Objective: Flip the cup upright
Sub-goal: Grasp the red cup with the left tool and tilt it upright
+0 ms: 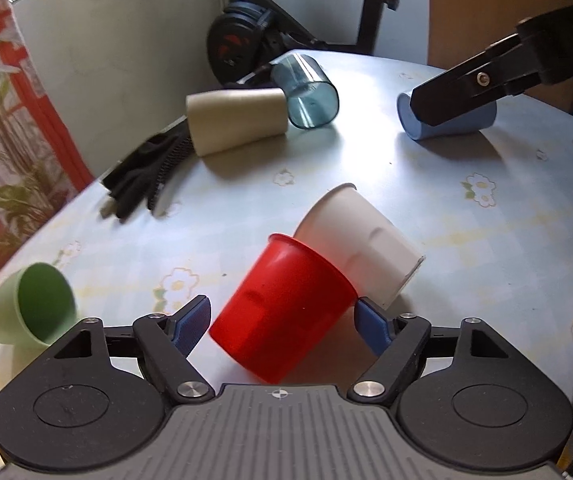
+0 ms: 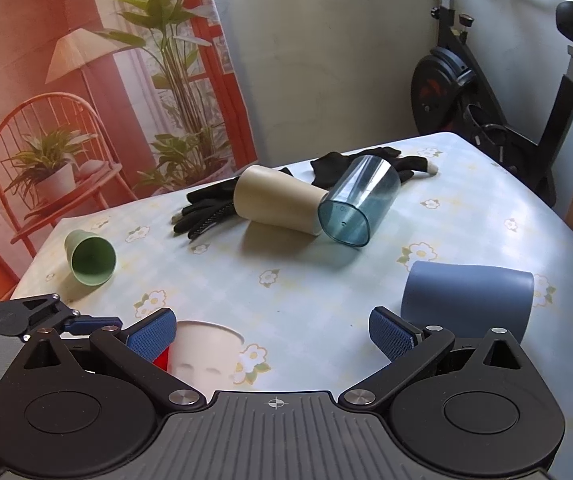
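Left hand-held gripper (image 1: 282,322): jaws spread wide, straddling the red cup (image 1: 282,308), which lies tipped on its side on the worktop (image 1: 466,216) with its mouth toward the camera and its base against the white cup (image 1: 366,244); the blue pads (image 1: 192,324) sit just beside the red wall, contact not confirmed. Right hand-held gripper (image 2: 272,332): jaws released, nothing between them, blue cup (image 2: 468,300) lying on its side just beyond the right pad. Green cup (image 2: 90,258), beige cup (image 2: 276,200) and clear blue tumbler (image 2: 360,200) also lie on their sides, near black gloves (image 2: 206,208).
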{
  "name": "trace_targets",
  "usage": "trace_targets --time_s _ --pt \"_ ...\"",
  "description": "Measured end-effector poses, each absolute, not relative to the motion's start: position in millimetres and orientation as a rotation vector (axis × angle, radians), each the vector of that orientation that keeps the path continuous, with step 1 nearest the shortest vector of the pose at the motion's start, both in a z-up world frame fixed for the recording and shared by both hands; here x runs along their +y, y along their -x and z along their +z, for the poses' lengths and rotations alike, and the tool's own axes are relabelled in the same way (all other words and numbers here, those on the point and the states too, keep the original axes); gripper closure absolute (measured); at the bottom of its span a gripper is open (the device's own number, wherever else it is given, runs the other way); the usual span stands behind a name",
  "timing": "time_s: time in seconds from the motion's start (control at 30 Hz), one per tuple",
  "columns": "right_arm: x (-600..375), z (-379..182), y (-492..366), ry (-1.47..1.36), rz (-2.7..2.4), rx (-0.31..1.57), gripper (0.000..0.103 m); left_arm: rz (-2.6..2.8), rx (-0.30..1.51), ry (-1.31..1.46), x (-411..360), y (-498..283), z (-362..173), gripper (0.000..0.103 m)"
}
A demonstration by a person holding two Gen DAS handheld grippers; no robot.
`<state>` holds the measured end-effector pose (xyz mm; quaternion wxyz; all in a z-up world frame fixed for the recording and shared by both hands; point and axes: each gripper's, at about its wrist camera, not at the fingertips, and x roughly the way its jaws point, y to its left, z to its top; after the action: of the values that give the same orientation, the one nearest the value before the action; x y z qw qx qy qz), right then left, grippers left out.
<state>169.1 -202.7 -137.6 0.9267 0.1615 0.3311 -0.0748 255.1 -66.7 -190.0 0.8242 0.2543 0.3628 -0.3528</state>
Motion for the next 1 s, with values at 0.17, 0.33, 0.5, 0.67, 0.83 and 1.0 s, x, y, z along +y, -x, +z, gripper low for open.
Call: trace_targets --time_s 0.17,0.33,0.5,0.67,0.83,1.0 --pt "-203 -138 -169 -0.332 -0.152 0.679 0.001 -0.750 0.801 -0.547 -71 -267 -195 0.024" --pt "-204 -137 -169 -0.334 -0.153 0.680 0.001 -0.721 0.843 -0.500 -73 -281 -200 0.028" --pt "-205 -136 -168 -0.340 -0.149 0.677 0.001 -0.636 0.913 -0.341 -60 -293 -198 0.041" --pt "-207 -135 -165 -0.356 -0.141 0.670 0.001 -0.526 1.011 -0.090 -18 -297 -199 0.042" --pt "-200 -134 -162 -0.357 -0.123 0.672 0.001 -0.395 1.026 0.023 16 -279 -195 0.043" --pt "-185 -138 -162 -0.344 -0.081 0.700 0.001 -0.273 1.006 0.147 41 -244 -189 0.043"
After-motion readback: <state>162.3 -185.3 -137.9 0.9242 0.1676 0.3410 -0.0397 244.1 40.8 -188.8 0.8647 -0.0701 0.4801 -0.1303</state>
